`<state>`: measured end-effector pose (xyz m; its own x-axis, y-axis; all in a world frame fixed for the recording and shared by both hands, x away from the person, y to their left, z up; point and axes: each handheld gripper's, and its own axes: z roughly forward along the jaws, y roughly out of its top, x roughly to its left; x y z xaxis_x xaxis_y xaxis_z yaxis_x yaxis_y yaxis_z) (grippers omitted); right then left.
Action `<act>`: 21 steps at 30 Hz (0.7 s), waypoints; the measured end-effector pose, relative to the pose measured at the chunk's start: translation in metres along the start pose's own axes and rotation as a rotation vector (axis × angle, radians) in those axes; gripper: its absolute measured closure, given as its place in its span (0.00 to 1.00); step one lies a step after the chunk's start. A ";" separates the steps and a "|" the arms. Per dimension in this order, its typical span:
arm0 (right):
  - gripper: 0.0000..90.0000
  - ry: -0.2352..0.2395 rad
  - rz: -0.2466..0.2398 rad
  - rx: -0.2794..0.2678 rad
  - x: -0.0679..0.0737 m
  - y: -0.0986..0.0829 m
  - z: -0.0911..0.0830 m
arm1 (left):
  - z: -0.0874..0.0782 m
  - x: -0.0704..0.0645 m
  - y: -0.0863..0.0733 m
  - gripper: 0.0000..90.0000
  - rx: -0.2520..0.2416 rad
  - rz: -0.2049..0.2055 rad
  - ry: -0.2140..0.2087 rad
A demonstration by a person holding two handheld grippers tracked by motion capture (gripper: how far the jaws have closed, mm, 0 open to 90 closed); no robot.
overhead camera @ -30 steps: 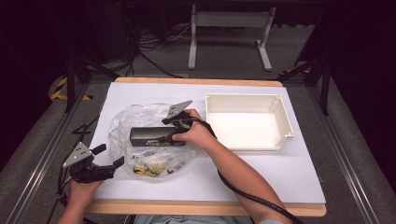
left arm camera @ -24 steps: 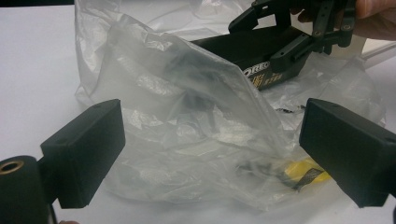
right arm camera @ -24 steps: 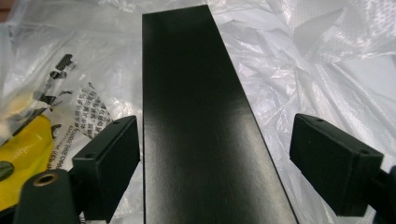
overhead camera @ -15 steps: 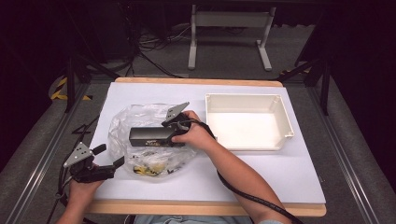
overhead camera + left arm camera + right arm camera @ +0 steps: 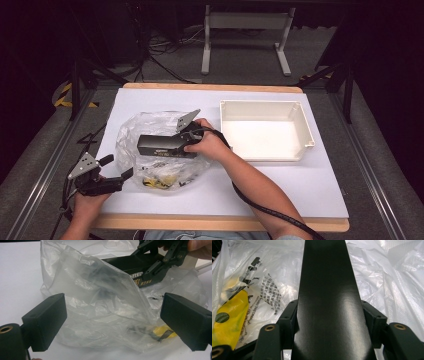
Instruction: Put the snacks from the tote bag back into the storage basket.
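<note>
my right gripper [image 5: 184, 141] clamps black box [image 5: 165, 146], long axis left-right mid-frame | left gripper [image 5: 112, 315] agape before bag [image 5: 100, 305], lower left

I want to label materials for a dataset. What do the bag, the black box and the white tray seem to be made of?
Bag: thin clear plastic film, crinkled and glossy, contents showing through. Black box: probably cardboard with a smooth satin finish, given its soft sheen and printed label. White tray: likely rigid moulded plastic, matte, with a rolled rim.
</note>
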<state>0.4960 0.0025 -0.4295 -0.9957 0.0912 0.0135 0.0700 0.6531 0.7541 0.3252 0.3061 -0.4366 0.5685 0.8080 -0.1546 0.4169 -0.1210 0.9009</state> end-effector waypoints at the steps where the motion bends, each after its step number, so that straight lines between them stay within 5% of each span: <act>1: 0.46 -0.001 -0.004 0.003 0.000 0.001 0.000 | 0.000 0.000 0.000 0.09 0.003 0.001 0.002; 11: 0.47 0.021 -0.035 0.048 0.002 0.011 -0.007 | 0.000 0.000 0.000 0.09 0.002 0.000 0.002; 21: 0.47 0.030 -0.047 0.019 0.001 0.023 -0.022 | 0.000 0.000 0.000 0.09 0.003 0.000 0.002</act>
<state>0.4955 0.0015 -0.3976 -0.9993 0.0377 -0.0024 0.0235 0.6704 0.7417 0.3254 0.3059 -0.4364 0.5671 0.8091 -0.1541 0.4189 -0.1222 0.8998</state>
